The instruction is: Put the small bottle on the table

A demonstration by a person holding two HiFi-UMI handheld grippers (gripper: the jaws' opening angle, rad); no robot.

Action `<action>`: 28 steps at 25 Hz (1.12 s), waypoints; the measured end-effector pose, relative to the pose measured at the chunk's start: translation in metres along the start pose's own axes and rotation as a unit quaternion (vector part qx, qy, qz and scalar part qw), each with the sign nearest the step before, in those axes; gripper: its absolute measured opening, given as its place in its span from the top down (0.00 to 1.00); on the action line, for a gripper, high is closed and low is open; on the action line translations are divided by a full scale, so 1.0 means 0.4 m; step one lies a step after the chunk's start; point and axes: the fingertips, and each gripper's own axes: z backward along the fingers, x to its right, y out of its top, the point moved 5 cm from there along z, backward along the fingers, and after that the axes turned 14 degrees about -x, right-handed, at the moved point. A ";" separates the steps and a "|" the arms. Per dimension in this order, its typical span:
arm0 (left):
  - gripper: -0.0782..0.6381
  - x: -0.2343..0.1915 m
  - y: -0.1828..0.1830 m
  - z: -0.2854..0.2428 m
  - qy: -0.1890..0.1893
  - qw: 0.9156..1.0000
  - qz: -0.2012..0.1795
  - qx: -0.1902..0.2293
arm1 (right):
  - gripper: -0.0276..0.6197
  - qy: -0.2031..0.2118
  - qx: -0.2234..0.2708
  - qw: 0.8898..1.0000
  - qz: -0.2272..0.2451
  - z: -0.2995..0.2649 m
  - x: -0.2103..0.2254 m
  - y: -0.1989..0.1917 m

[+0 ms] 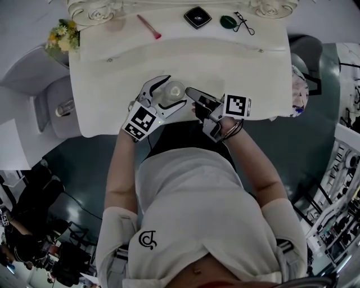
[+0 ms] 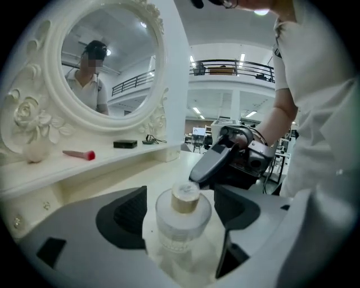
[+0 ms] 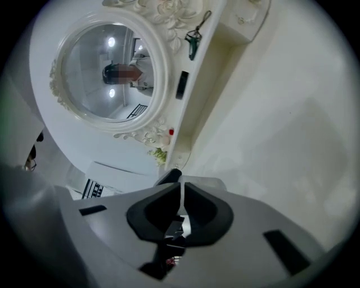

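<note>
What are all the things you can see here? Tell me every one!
dressing table: one, white, in front of the person
mirror: one, oval with a white flowery frame, at the back of the table
small bottle: one, clear with a tan cap, standing on the table between the left tongs
makeup brush: one, pink, on the back shelf
compact: one, black, on the back shelf
green thing: one, small, too small to name, on the back shelf
eyelash curler: one, dark, beside the green thing
flowers: one bunch, yellow, at the table's left corner
shirt: one, white, on the person
left tongs: one, grey, open around the bottle
right tongs: one, grey, shut, empty
</note>
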 end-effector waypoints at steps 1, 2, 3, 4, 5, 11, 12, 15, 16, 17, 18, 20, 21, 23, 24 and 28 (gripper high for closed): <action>0.36 0.002 0.010 0.018 0.009 1.000 -0.001 0.008 | 0.92 -0.006 0.003 1.000 0.010 0.010 -0.010 0.001; 0.36 0.006 0.021 0.037 0.019 1.000 -0.003 0.016 | 0.94 -0.006 0.010 1.000 0.020 0.019 -0.025 0.003; 0.37 0.011 0.033 0.055 0.029 0.999 -0.007 0.023 | 0.94 0.002 0.019 0.999 0.027 0.027 -0.043 0.005; 0.40 0.016 0.045 0.075 0.041 0.999 -0.010 0.032 | 0.94 0.012 0.029 0.999 0.032 0.034 -0.063 0.007; 0.47 0.020 0.057 0.095 0.056 0.997 -0.011 0.042 | 0.95 0.019 0.038 0.998 0.038 0.043 -0.083 0.009; 0.83 0.016 0.133 0.210 0.158 0.982 0.007 0.101 | 0.95 0.004 0.069 0.988 0.136 0.095 -0.200 0.019; 0.86 0.014 0.144 0.227 0.170 0.980 0.007 0.105 | 0.95 -0.007 0.072 0.985 0.159 0.102 -0.216 0.022; 0.87 0.007 0.177 0.272 0.192 0.976 0.002 0.105 | 0.95 -0.044 0.085 0.964 0.247 0.123 -0.271 0.038; 0.87 0.005 0.188 0.287 0.198 0.975 -0.001 0.105 | 0.95 -0.052 0.092 0.954 0.279 0.128 -0.289 0.042; 0.87 0.004 0.198 0.302 0.206 0.973 -0.004 0.104 | 0.95 -0.063 0.098 0.944 0.310 0.132 -0.307 0.043; 0.87 0.001 0.206 0.317 0.216 0.971 -0.006 0.104 | 0.95 -0.076 0.103 0.932 0.339 0.135 -0.324 0.042; 0.87 -0.007 0.218 0.346 0.239 0.965 -0.002 0.105 | 0.95 -0.103 0.112 0.907 0.394 0.141 -0.352 0.043; 0.87 -0.013 0.222 0.360 0.250 0.962 0.003 0.108 | 0.95 -0.115 0.116 0.892 0.421 0.143 -0.365 0.044; 0.87 -0.024 0.223 0.387 0.264 0.957 0.014 0.117 | 0.95 -0.139 0.127 0.861 0.473 0.145 -0.387 0.046; 0.87 -0.028 0.223 0.399 0.269 0.955 0.020 0.122 | 0.95 -0.150 0.133 0.845 0.496 0.147 -0.397 0.047; 0.87 -0.039 0.225 0.442 0.278 0.949 0.040 0.144 | 0.95 -0.187 0.164 0.794 0.554 0.154 -0.430 0.050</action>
